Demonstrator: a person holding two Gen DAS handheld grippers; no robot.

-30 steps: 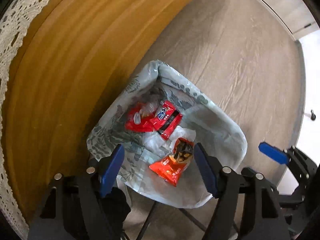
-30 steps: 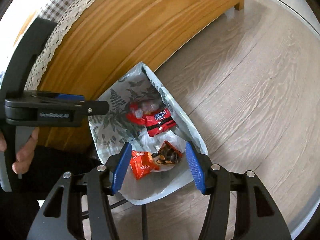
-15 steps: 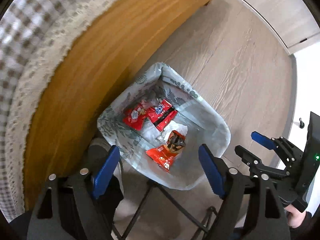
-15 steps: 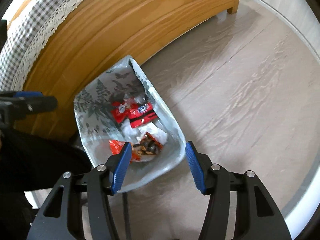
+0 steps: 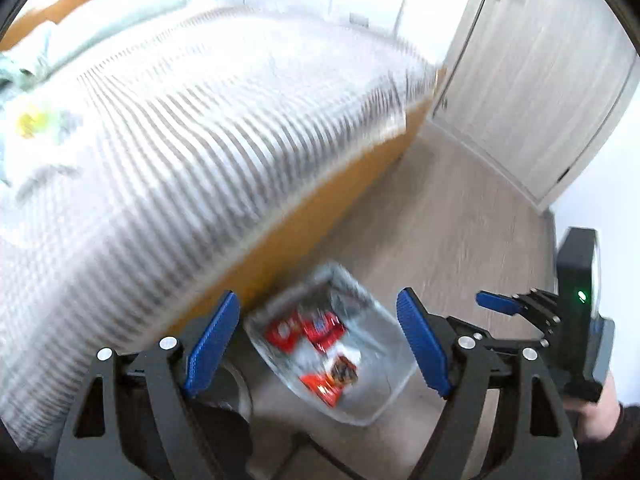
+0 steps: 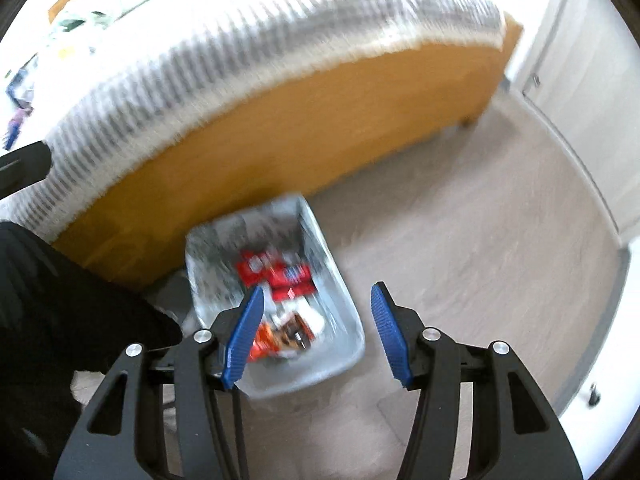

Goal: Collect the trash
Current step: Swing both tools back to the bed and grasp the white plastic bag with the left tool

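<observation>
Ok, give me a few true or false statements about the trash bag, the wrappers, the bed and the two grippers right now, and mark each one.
1. The trash bag sits on the floor beside the bed frame. True.
2. The bag holds nothing. False: red wrappers and an orange wrapper lie inside it.
3. The left gripper is clamped on a wrapper. False: its jaws stand apart with nothing between them, and they have just been opening.
4. The right gripper is empty, its jaws apart. True.
5. The bed has a plain red cover. False: the bed cover is a pale checked cloth.
</observation>
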